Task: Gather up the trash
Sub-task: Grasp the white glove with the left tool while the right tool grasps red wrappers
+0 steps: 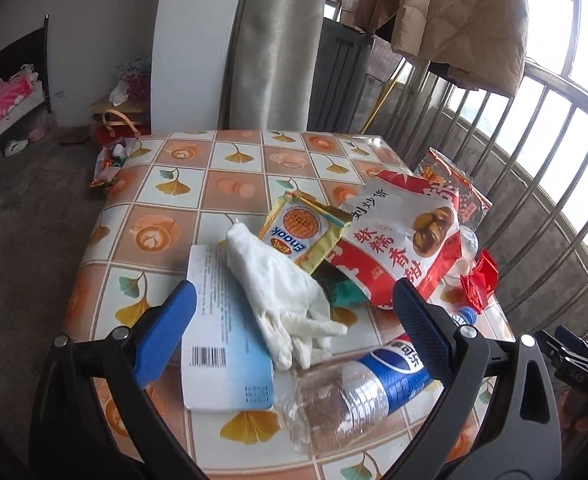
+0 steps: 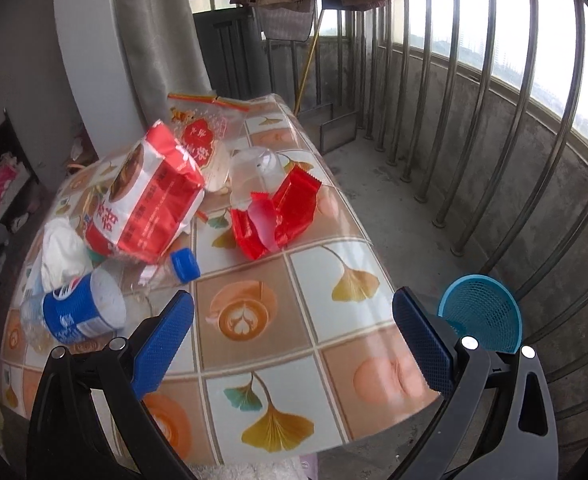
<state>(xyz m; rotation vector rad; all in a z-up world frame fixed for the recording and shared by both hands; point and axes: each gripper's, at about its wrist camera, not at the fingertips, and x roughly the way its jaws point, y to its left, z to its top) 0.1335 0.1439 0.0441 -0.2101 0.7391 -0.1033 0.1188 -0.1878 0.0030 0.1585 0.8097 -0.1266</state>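
Note:
Trash lies on a table with a ginkgo-patterned cloth [image 1: 222, 160]. In the left wrist view: a white glove [image 1: 282, 288], a white and blue carton [image 1: 222, 340], a crushed Pepsi bottle [image 1: 357, 388], a yellow biscuit wrapper [image 1: 305, 228], a red and white chestnut bag [image 1: 405, 236] and a red wrapper [image 1: 479, 280]. My left gripper [image 1: 294, 336] is open over the glove and carton. In the right wrist view my right gripper [image 2: 294, 340] is open above the table [image 2: 278, 336], short of the red wrapper [image 2: 274, 216], the chestnut bag [image 2: 146, 200] and the Pepsi bottle [image 2: 82, 308].
A blue mesh basket [image 2: 481, 312] stands on the floor by the table's right edge. Metal railing bars [image 2: 469, 120] run along the balcony wall. A grey curtain [image 1: 278, 40] and hanging jacket [image 1: 453, 12] are behind the table. A clear cup [image 2: 254, 176] and clear bag [image 2: 206, 128] are on the table.

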